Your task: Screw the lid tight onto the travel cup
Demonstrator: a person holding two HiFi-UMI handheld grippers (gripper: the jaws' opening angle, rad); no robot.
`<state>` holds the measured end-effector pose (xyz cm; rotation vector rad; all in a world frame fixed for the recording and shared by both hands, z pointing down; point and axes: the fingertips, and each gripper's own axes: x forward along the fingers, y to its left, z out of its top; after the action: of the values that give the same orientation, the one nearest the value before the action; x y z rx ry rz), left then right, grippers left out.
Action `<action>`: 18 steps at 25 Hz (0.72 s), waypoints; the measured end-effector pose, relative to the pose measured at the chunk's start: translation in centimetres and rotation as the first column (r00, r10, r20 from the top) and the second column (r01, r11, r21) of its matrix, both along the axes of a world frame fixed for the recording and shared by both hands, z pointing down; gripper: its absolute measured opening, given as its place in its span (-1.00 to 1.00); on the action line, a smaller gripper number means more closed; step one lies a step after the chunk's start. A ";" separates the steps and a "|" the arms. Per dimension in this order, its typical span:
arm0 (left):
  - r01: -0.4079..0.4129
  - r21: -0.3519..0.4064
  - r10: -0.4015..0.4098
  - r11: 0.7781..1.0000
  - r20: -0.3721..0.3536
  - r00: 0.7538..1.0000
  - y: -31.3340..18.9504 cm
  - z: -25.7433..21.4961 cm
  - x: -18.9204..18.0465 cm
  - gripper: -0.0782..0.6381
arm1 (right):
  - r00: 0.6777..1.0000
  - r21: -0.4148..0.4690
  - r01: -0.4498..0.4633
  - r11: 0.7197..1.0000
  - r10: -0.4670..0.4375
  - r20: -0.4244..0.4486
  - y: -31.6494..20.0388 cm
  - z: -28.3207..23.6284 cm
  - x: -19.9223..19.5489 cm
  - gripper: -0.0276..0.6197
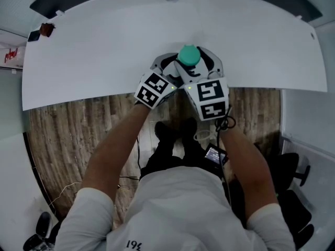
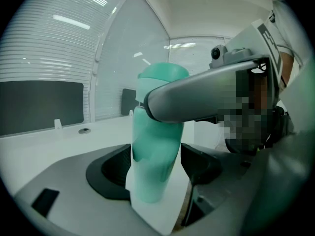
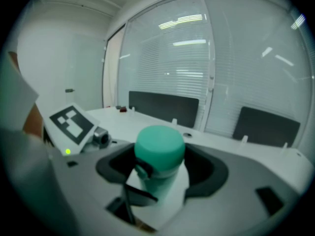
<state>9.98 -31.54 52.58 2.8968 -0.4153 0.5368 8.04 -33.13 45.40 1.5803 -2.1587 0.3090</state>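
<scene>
Lighting: bright, even, overhead; strip-light reflections [image 3: 189, 19] streak the glass walls [image 3: 246, 63]. White bench [image 1: 104, 51] close to glare, shadows faint. Optics: heavy fisheye bending, dark vignetted corners in both gripper views. Focus: green cup [image 2: 155, 171] and lid [image 3: 160, 146] soft, smeared at close range

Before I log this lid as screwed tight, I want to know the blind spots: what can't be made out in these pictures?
Seam between lid and travel cup: left gripper view, a jaw of the right gripper crosses it; right gripper view, blurred.
Cup's base: head view, hidden under the lid.
Small reddish object at the white table's far left corner: head view, too small to name.
</scene>
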 end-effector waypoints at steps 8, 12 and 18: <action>0.016 0.010 -0.016 1.000 -0.013 1.000 0.0 -0.8 -0.8 0.13 | 0.999 0.016 0.038 0.999 -0.037 -0.007 0.0 -0.5 -0.1 0.05; 0.019 0.010 -0.019 1.000 -0.020 1.000 0.0 -1.2 -1.1 0.13 | 0.999 0.034 0.045 0.998 -0.045 -0.005 0.0 -1.4 -0.6 0.05; 0.023 0.007 -0.023 1.000 -0.013 1.000 0.2 -1.4 -1.3 0.13 | 0.999 0.030 0.035 0.999 -0.034 -0.021 0.5 -1.5 -0.2 0.05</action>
<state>8.65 -31.36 51.15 2.8967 -0.4484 0.5142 7.88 -32.64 43.94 1.5542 -2.1820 0.2498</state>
